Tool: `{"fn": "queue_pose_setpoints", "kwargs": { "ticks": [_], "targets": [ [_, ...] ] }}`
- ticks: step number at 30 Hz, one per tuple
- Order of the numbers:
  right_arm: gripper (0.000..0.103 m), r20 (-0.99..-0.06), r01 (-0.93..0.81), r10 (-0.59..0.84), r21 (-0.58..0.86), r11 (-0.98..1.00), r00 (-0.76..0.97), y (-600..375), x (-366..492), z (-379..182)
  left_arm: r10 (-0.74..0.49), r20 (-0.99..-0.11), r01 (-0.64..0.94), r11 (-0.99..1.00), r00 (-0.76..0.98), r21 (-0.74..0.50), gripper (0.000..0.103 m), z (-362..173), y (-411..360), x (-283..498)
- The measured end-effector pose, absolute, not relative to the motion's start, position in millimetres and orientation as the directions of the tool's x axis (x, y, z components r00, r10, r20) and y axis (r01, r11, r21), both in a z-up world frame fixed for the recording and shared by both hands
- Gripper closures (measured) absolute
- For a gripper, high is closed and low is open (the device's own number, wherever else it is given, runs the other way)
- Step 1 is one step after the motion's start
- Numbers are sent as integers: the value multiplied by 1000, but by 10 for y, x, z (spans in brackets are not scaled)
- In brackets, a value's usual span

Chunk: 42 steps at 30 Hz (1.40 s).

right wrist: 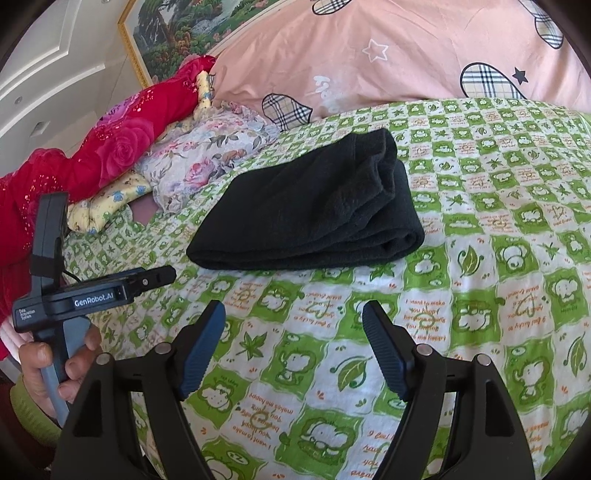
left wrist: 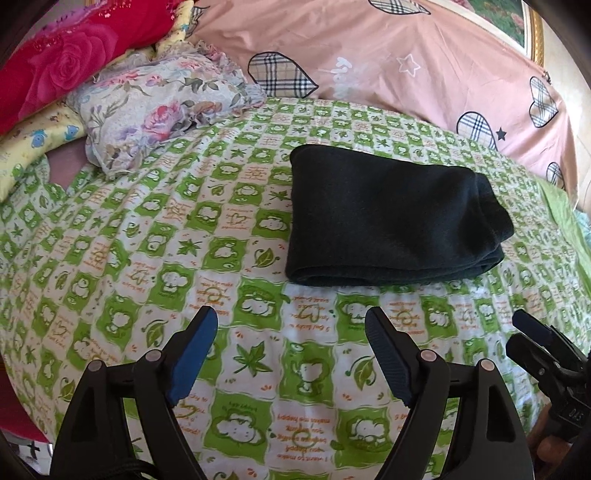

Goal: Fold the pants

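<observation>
The black pants (left wrist: 391,218) lie folded into a thick rectangle on the green-and-white bed sheet (left wrist: 184,258); they also show in the right wrist view (right wrist: 314,210). My left gripper (left wrist: 291,321) is open and empty, above the sheet, short of the pants' near edge. My right gripper (right wrist: 293,314) is open and empty, also short of the pants. The right gripper's tip shows at the right edge of the left wrist view (left wrist: 532,328). The left gripper's body (right wrist: 96,291), held in a hand, shows at the left of the right wrist view.
A floral pillow (left wrist: 155,107), a red rose blanket (left wrist: 62,62) and a yellow cloth (left wrist: 33,140) lie at the back left. A pink duvet with plaid hearts (left wrist: 406,62) is heaped along the back. A framed picture (right wrist: 177,33) hangs on the wall.
</observation>
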State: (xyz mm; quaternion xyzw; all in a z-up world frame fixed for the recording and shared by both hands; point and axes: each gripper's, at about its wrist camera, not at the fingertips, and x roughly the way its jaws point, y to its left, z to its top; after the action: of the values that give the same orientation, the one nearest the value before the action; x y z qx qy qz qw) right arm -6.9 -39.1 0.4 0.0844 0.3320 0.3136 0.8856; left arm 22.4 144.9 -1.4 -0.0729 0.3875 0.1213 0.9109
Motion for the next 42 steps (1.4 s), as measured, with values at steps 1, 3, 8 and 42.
{"fn": "queue_pose_setpoints", "kwargs": {
  "ticks": [1,3,8,42],
  "targets": [
    [26,-537,-501,611,355,789,581,-383,-77,0,173,-721,-280,959,671,-31,20,-9,1451,219],
    [26,-538,-510,611,344,788,581,-367,-82,21,193,-712,-286,958,675,-11,20,9,1443,206],
    [24,-541,-537,590,274,797,599,-303,-121,137,240,-695,-292,955,678,45,19,47,1375,200],
    [6,-501,-535,529,148,832,685,-147,309,167,235,-607,-257,965,759,53,10,-38,1222,470]
  ]
}}
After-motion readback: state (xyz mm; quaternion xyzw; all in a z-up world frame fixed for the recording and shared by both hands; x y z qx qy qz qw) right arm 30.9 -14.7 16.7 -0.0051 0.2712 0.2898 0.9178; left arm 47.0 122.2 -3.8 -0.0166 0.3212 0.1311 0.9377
